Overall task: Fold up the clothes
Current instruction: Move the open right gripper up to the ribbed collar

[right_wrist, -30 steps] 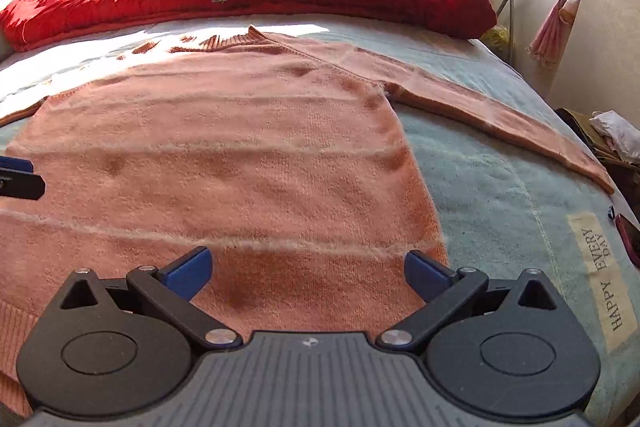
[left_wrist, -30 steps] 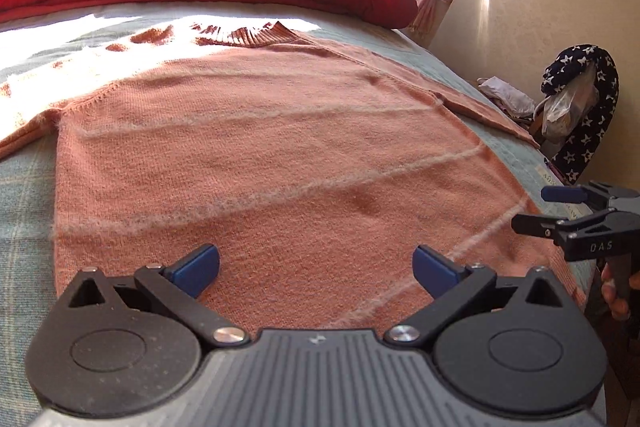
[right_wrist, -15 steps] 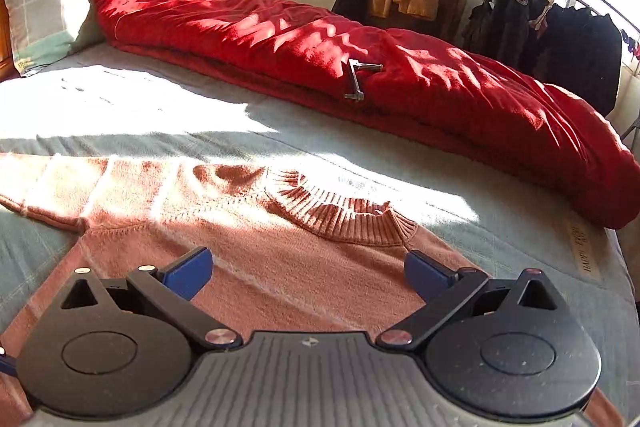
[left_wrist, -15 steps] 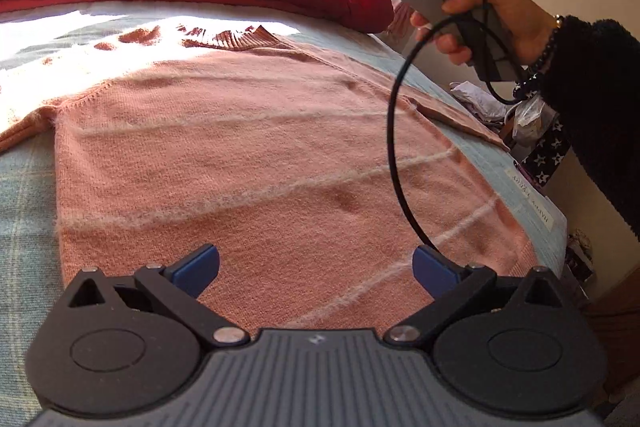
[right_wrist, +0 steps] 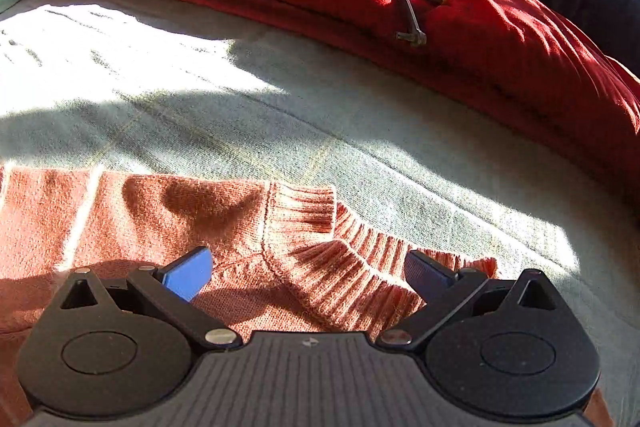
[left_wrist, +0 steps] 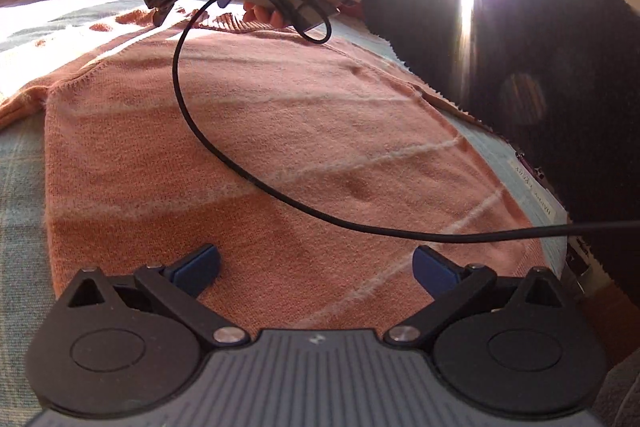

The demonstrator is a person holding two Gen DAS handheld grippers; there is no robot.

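Fold isn't started as far as I can judge: sweater (left_wrist: 256, 147) is lying flat and spread on the bed (right_wrist: 280, 115), sleeves out, no crease showing. Everything is left to do. Right gripper (right_wrist: 308, 273) is hovering at the far end, jaws spread wide, ribbed collar (right_wrist: 352, 267) sitting between the blue pads, not pinched. Left gripper (left_wrist: 316, 265) is waiting at the near hem, jaws also wide, holding nothing, fabric lying under and between them.
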